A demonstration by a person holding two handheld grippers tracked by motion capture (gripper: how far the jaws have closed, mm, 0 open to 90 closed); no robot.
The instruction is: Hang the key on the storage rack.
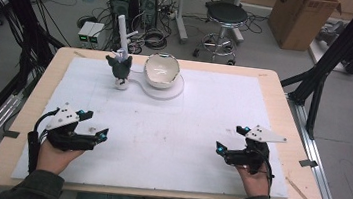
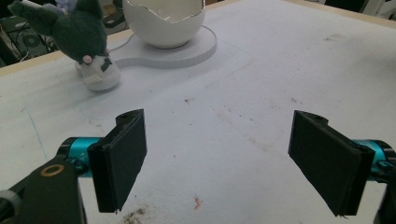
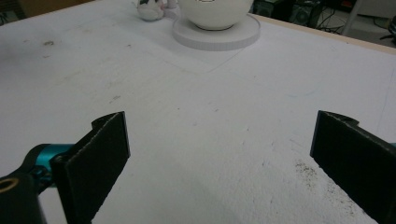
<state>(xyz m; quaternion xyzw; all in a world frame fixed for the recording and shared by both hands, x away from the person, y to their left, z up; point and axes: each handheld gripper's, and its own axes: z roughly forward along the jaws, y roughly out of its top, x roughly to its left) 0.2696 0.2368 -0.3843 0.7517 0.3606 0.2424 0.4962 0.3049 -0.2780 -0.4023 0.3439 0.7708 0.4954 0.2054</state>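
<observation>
The left gripper [image 1: 92, 124] has its two black padded jaws spread wide with only bare white table cover [image 2: 261, 84] between them, and the right gripper [image 1: 231, 139] likewise holds its jaws far apart over bare cover; each sits low near the near edge of the table, well apart from the other. Far ahead of the left gripper, near the table's back edge, stands a small dark grey plush toy with a white base [image 1: 119, 70], upright, its long axis vertical, with a white plastic rod [image 1: 123, 32] rising behind it. Just beside the toy on its right is a white eggshell-shaped bowl with a jagged rim [image 1: 161, 70], sitting on a round white flat stand [image 1: 176, 90]; its opening is tipped toward the person, and its inside looks white.
</observation>
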